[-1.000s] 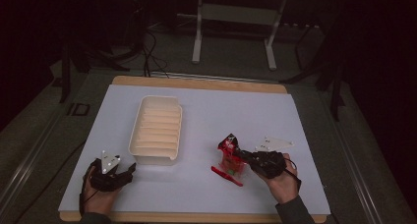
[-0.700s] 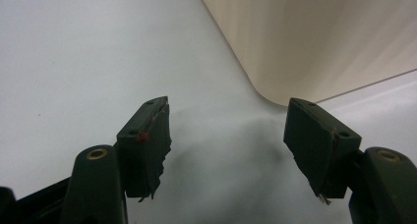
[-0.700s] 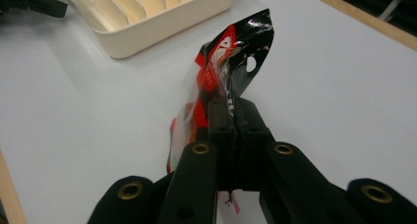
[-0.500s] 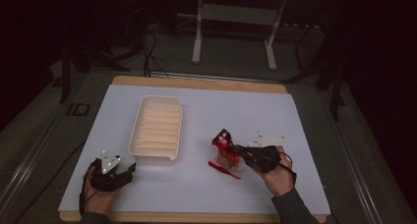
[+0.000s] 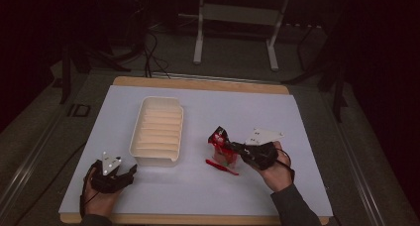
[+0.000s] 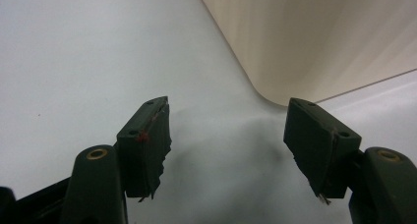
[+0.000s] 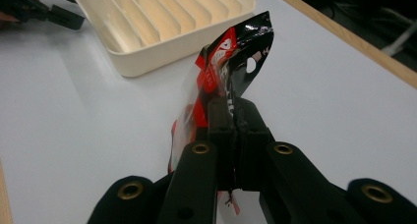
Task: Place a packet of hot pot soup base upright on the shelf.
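My right gripper is shut on a red and black plastic packet, which it holds up just off the white table, right of the cream ridged tray. A red stick-like item lies on the table under the packet. My left gripper rests at the front left, near the tray's front corner, jaws open and nothing between them.
A grey three-cornered plate rides on the right gripper and another on the left. The table's wooden edge runs along the back, with a metal stand and cables on the dark floor beyond.
The right gripper has carried the packet a little left, towards the tray, and slightly up. The left gripper has stayed in place.
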`<control>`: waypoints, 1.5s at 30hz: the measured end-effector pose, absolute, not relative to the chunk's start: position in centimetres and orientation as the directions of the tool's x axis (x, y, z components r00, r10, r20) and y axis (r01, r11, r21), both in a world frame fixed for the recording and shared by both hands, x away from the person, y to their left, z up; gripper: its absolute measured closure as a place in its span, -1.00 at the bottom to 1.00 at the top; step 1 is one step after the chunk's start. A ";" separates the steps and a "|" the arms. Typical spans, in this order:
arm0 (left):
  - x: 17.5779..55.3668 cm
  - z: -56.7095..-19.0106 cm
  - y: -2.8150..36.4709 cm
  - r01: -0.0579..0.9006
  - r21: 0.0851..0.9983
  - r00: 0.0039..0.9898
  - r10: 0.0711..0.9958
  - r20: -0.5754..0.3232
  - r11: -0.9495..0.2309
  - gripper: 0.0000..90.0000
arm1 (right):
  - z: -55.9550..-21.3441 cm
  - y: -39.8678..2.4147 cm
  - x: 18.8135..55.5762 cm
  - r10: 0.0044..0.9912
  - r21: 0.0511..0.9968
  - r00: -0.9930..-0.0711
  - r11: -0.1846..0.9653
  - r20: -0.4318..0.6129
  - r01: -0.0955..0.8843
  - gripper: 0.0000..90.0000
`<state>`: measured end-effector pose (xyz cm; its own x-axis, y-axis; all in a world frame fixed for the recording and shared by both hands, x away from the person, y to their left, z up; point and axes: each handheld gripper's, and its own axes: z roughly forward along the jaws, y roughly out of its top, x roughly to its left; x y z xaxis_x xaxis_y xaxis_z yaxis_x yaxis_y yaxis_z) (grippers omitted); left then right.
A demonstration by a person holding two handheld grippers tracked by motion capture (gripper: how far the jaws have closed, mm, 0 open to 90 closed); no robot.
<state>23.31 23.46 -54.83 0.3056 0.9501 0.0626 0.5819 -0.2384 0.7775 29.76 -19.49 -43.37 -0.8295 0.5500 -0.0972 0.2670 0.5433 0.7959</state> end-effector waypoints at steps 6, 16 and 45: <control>23.3 -54.8 23.5 0.581 0.779 0.305 0.950 0.063 -0.238 -0.24 | -43.1 -19.1 30.0 0.530 0.796 -0.841 0.553 -0.107 0.247 0.95; 23.3 -54.9 23.5 0.582 0.778 0.305 0.950 0.062 -0.237 -0.24 | -42.8 -18.7 30.5 0.506 0.809 -0.855 0.547 -0.115 0.215 0.95; 23.3 -54.8 23.5 0.581 0.779 0.306 0.950 0.061 -0.237 -0.24 | -41.8 -16.3 31.8 0.450 0.838 -0.886 0.522 -0.114 0.157 0.95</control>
